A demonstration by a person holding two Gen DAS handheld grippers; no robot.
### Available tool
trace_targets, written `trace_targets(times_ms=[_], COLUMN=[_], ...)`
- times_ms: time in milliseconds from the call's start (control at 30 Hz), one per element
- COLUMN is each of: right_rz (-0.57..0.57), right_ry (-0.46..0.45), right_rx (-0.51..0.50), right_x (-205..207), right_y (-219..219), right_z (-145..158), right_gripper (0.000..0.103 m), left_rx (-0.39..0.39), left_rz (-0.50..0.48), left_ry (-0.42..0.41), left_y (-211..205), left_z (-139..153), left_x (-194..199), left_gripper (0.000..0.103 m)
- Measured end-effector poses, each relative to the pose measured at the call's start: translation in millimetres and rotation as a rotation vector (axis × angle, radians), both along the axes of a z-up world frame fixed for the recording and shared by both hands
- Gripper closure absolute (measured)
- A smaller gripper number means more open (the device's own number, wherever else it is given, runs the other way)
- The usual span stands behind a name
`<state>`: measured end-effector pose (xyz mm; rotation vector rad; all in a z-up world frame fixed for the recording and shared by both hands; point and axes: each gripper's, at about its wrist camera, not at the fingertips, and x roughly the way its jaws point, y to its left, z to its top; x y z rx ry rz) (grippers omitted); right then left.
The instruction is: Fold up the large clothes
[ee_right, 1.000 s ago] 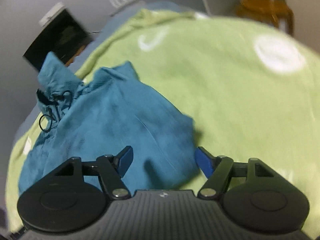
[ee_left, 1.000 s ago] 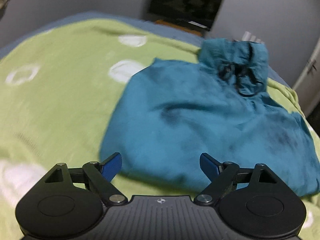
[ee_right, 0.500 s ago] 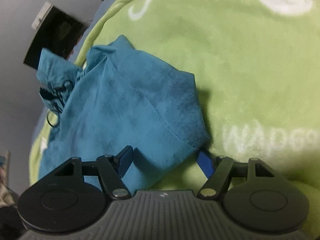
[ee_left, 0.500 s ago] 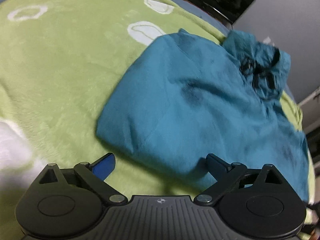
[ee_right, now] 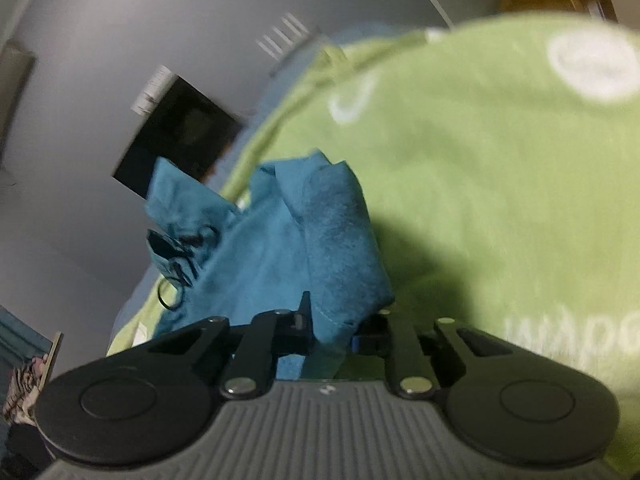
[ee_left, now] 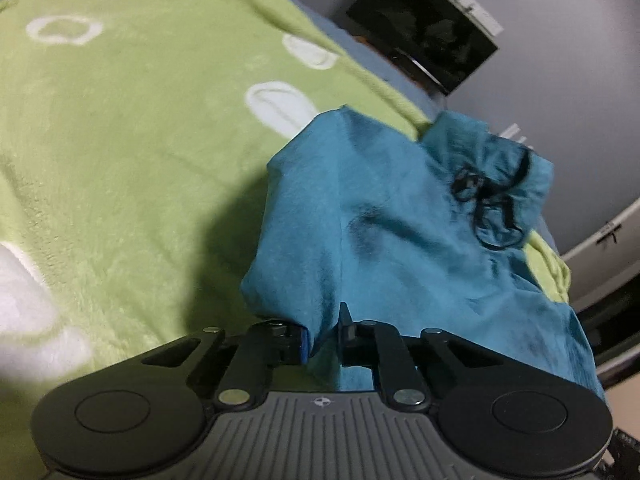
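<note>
Green and soft, one big blanket (ee_left: 132, 168) covers the one bed (ee_right: 276, 92), with white shapes on it. On the blanket lies one teal hoodie (ee_left: 400, 248), partly folded. Its hood (ee_left: 492, 168) is at the far end, with one black cord (ee_left: 492, 208) on it.

There are two hand-held grippers, one at each near corner of the hoodie. The left hand-held gripper (ee_left: 323, 340) is at the hoodie's near left corner. Its jaws are closing and pinch the cloth between them. The corner is lifted off the blanket and makes a dark shadow.

The right hand-held gripper (ee_right: 332, 330) is at the hoodie's near right corner. Its jaws are closing too, with the teal edge pinched between them.

One dark screen (ee_left: 424, 28) sits by the grey wall (ee_right: 120, 40).
</note>
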<state>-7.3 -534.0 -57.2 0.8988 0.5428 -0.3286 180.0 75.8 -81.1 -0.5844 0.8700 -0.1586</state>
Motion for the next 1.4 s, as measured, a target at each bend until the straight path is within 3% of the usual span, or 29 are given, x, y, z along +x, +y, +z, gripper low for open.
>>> trace_targets(times_ms=[200,333,367,467,533,567,600,733,967,1100,1267,1400], right_rz=[0.031,0.059,0.060,0.023,-0.044,-0.081,-0.117,-0.167,0.091,0.229,0.457,0.543], right_ry=[-0.024,0.117,0.168,0.227,0.237,0.234,0.224,0.143,0.008,-0.031,0.061,0.150], right_rx=[-0.089,-0.108,-0.091,-0.070,-0.120,-0.148,-0.180,-0.315,-0.535,-0.570,-0.602,-0.700], right_x=[-16,-14,-10,-7,-14,-19,-23,-33,-1,29,69,98], right_y=[-3,-9,-12,-19,-18,-17,-17,-9,32,55,86,102], right_z=[40,39,35,33,41,46,51,72,93,87,56,28], right_gripper=[0.092,0.091,0.091,0.075,0.047,0.041,0.038,0.038,0.038,0.038,0.038,0.038], left_rx=[0.100,0.177,0.164,0.186,0.219,0.249,0.277,0.336,0.306,0.333,0.412,0.494], left_rz=[-0.125,-0.154,-0.140,-0.087,-0.058,-0.028,0.000,0.052,-0.117,-0.186,-0.277,-0.301], left_ry=[-0.056,-0.006,0.010,0.010,-0.017,-0.041,-0.085,-0.264,-0.309,-0.288,-0.262,-0.238], left_y=[-18,-16,-14,-10,-6,-5,-1,-4,-59,-101,-142,-163], left_z=[36,27,25,33,40,47,55,86,95,80,49,17], left_x=[-27,-32,-29,-26,-32,-37,-49,-77,-51,-33,-11,5], left_gripper=[0.092,0.087,0.079,0.054,0.042,0.032,0.024,0.017,0.016,0.016,0.016,0.016])
